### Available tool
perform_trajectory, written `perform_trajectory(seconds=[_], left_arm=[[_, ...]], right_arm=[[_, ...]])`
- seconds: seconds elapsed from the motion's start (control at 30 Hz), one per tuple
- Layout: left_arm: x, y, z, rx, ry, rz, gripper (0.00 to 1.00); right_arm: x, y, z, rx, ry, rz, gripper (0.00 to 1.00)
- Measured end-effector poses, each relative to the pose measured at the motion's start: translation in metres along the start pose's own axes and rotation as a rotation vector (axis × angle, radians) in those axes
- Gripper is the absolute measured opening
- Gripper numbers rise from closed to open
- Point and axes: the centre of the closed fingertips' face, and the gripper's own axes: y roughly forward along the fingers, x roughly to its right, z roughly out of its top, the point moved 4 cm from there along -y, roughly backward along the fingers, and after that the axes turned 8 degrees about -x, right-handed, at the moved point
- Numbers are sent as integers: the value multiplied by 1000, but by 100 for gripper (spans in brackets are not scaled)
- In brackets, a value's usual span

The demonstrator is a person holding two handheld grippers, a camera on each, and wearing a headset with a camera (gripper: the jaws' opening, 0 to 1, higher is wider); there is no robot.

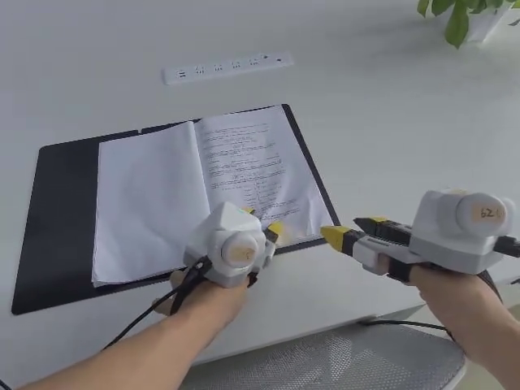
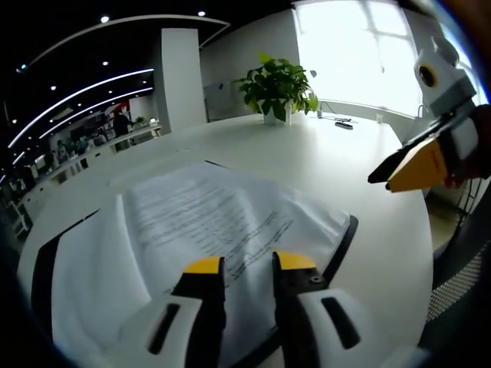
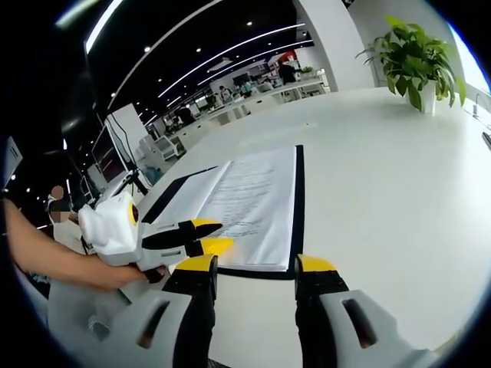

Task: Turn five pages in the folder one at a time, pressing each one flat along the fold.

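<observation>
While your left hand-held gripper sits barely parted over the page in the folder, your right hand-held gripper hangs released nearby.

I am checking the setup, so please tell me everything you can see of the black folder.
The folder is black, lying open and flat on the white table. White sheets lie inside: the left page is blank, the right page carries printed text. Its black cover shows as a wide band on the left and a narrow border on the right. The left gripper hovers at its near edge; contact cannot be told.
</observation>
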Motion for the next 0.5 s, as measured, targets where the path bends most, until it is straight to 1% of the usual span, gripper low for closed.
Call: perform_trajectory(seconds=[0.1, 0.17, 0.2, 0.23, 0.4, 0.43, 0.5], left_arm=[[-1, 0, 0, -3, 10, 4, 19], [-6, 0, 0, -8, 13, 31, 13], [-10, 0, 0, -16, 28, 53, 10], [-7, 0, 0, -13, 45, 33, 10], [-7, 0, 0, -11, 14, 36, 9], [-7, 0, 0, -13, -4, 38, 9], [-8, 0, 0, -13, -4, 36, 9]], right_arm=[[0, 1, 0, 2, 4, 8, 39], [-1, 2, 0, -1, -2, 11, 38], [-1, 2, 0, -6, -5, 9, 38], [-1, 2, 0, -2, -5, 10, 38], [3, 8, 0, -13, -2, 12, 37], [3, 9, 1, -17, -5, 13, 37], [3, 12, 2, -16, -3, 22, 36]])
